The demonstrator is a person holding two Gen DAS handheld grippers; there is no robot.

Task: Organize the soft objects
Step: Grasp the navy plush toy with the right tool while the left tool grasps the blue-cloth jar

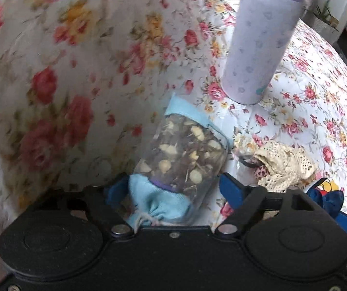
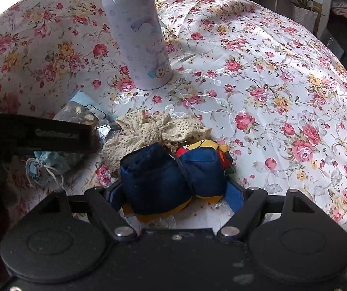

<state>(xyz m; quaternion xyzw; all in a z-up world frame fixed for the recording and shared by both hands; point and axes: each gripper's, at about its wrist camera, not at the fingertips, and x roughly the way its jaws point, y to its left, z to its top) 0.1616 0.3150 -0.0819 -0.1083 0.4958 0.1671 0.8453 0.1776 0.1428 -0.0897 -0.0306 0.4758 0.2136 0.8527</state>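
Note:
A clear sachet of dried herbs with light blue cloth ends [image 1: 180,160] lies between the blue fingers of my left gripper [image 1: 173,189]; the jaws stand wide on either side of it and do not press it. It also shows in the right wrist view [image 2: 81,114]. A navy blue drawstring pouch with yellow and red print [image 2: 171,174] lies between the fingers of my right gripper [image 2: 175,194], whose jaws stand open around it. A cream crochet lace piece [image 2: 149,128] lies between the two; it also shows in the left wrist view [image 1: 282,167].
A lilac drinking bottle [image 2: 141,36] stands upright on the floral tablecloth [image 2: 270,84] just behind the soft things; it also shows in the left wrist view [image 1: 258,48]. A floral cushion or cloth fold [image 1: 52,72] rises at the left. A potted plant [image 2: 304,7] stands beyond the table.

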